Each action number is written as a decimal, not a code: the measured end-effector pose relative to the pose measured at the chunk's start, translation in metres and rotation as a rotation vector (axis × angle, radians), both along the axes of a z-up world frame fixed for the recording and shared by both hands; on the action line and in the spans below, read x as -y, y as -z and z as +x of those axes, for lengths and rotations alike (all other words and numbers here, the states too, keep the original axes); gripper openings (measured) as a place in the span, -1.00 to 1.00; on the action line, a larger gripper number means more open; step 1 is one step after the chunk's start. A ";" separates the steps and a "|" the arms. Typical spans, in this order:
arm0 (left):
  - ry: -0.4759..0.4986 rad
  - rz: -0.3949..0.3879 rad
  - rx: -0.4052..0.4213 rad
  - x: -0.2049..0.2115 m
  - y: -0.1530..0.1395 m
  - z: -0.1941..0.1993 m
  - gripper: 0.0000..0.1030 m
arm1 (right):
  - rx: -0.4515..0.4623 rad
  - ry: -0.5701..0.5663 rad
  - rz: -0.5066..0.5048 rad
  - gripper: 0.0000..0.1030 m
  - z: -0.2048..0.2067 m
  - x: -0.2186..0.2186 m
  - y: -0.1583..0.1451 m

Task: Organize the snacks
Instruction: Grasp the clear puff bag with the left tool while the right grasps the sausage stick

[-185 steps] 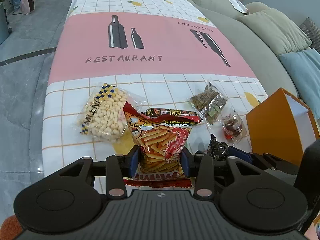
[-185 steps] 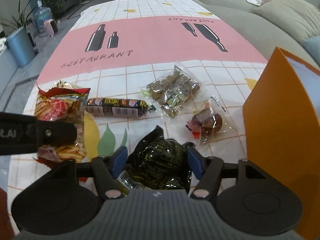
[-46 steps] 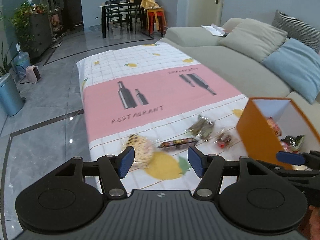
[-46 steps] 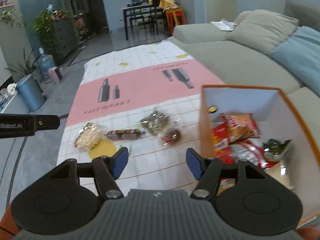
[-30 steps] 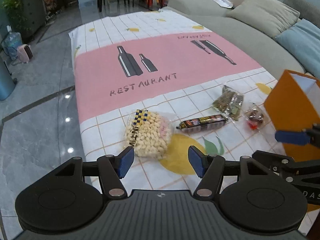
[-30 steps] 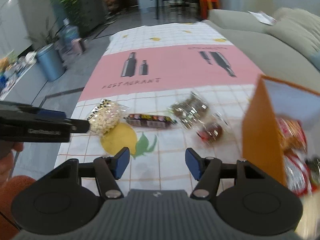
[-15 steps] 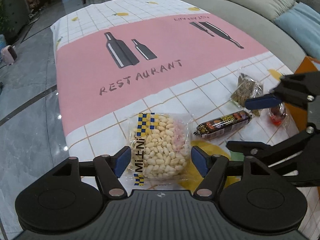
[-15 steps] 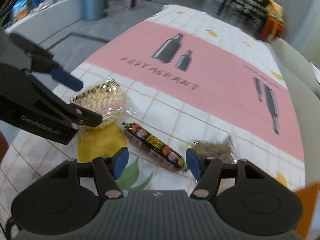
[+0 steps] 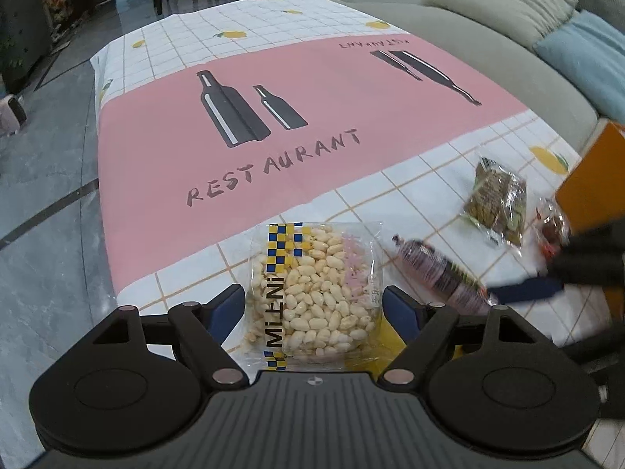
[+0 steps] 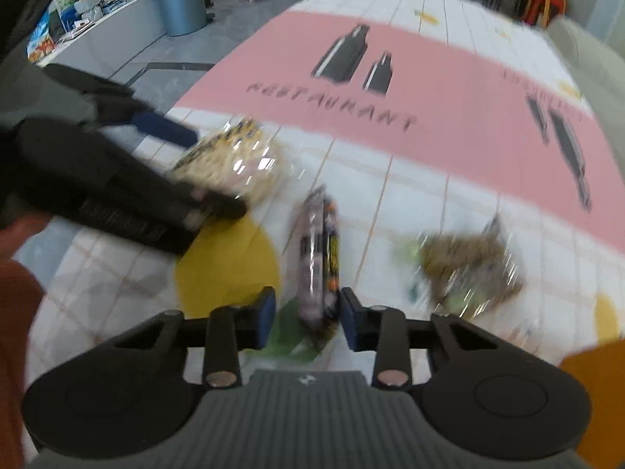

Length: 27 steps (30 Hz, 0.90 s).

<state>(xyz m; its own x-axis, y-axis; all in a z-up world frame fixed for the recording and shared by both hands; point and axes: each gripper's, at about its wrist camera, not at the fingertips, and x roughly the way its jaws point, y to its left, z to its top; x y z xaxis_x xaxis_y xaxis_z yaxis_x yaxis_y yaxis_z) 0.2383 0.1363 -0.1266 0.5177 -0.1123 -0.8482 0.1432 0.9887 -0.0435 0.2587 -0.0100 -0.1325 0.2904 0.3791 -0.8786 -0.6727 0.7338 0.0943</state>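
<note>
The left gripper (image 9: 314,306) is seen low in the left wrist view with its jaws opening wide; the puffed-snack bag (image 9: 312,293) lies flat on the tablecloth (image 9: 273,148) directly between the blue pads, its long axis running up the frame along the fingers, and no pad is seen pressing on it; in the right wrist view the same bag (image 10: 234,164) sits at centre left under the blurred left gripper (image 10: 187,172). The right gripper (image 10: 306,318) is set at lower centre with its jaws closing; the sausage stick (image 10: 318,269) lies between them, its long axis running up the frame in line with the fingers, so the pads meet its narrow sides; a small gap seems to remain on each side, though blur makes contact hard to judge. In the left wrist view that stick (image 9: 441,273) lies at centre right, just beside the bag. Both tools are pitched steeply down toward the table. The orange box (image 9: 593,183) stands at the right edge of the frame, nearer the right hand, and is judged the destination.
</note>
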 end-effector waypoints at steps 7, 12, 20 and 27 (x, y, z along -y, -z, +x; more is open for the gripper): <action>-0.032 -0.030 -0.032 0.003 0.007 0.011 0.83 | 0.000 0.052 0.041 -0.32 -0.005 -0.004 -0.002; -0.072 -0.052 -0.031 0.002 0.007 0.008 0.79 | 0.005 0.099 0.077 -0.30 0.004 -0.006 -0.004; -0.141 -0.063 -0.073 0.001 0.003 0.000 0.75 | -0.001 0.186 0.057 -0.59 0.002 -0.005 0.000; -0.184 -0.089 -0.116 0.013 0.001 -0.028 0.74 | -0.052 0.301 0.043 -0.60 -0.024 0.013 -0.003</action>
<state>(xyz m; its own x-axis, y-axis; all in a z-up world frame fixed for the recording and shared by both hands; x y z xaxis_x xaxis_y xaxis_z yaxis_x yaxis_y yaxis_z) 0.2106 0.1231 -0.1276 0.4360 -0.1024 -0.8941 -0.0501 0.9892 -0.1377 0.2350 -0.0227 -0.1294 0.3504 0.3198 -0.8803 -0.4192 0.8941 0.1579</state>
